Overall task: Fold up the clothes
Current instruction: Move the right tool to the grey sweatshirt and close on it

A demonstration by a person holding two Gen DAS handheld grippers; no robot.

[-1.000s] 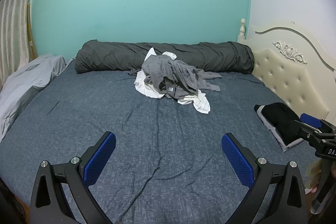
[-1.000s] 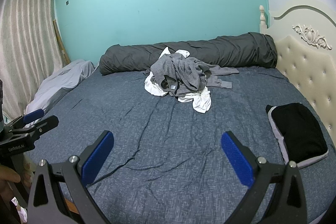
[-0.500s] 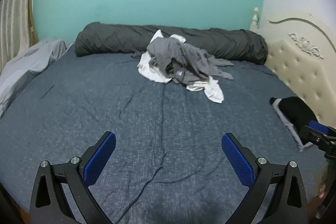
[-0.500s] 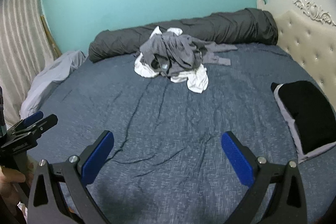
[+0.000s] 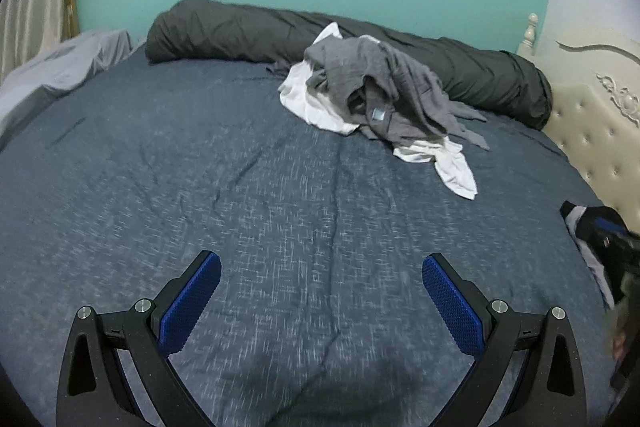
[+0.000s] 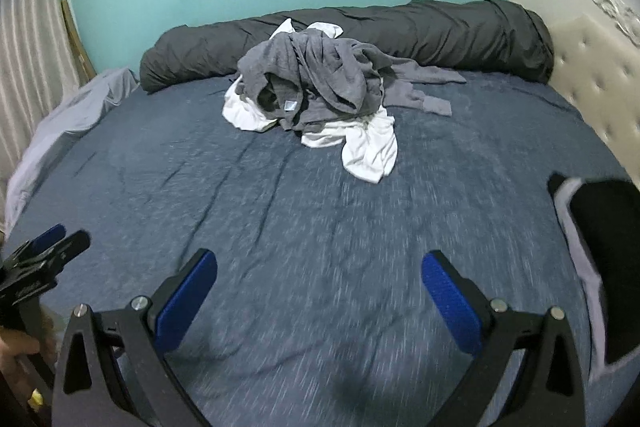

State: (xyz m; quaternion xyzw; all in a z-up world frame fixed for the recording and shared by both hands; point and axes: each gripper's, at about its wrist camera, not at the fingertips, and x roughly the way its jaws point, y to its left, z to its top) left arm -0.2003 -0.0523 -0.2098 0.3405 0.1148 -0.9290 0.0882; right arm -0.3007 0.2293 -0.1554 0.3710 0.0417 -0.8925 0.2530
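The room is dim and a bit blue. The bed (image 5: 280,187) looks smeared and blurry up close. Everything bends round near the dark corners.

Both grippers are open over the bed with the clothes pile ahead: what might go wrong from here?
The gray garment lies tangled over the white garment, so a pinch may lift both. Its sleeve trails toward the dark rolled duvet and could drag it. The left gripper and right gripper might clash.
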